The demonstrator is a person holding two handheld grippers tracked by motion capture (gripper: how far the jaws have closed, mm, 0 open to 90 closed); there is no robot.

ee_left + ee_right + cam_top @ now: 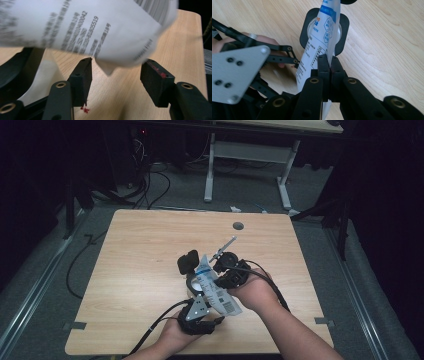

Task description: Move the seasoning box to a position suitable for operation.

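Hands come in from the near edge of the table [130, 245], low in the high view. The left hand [172, 337] is nearest, holding the left gripper [196, 287], whose grey plate [197, 309] faces up and whose cable trails off to the near left. Its jaws stand apart and press on nothing: in the left gripper view the two black pads [81, 80] have bare wood between them, and the pouch's [82, 30] printed white face hangs just above and beyond their tips, blurred. Right of it, slightly farther, the right hand [255, 292] holds the right gripper [329, 66]. Its jaws are together, clamped on the pouch's thin edge, as the right gripper view shows. The pouch [216, 290] is a flat white packet with blue print and a barcode, held off the table between the two grippers, slanting from near right to far left. Behind it lies a black rounded disc [344, 27] on the wood. Farther still, a small round hole [238, 226] sits near the table's far edge.
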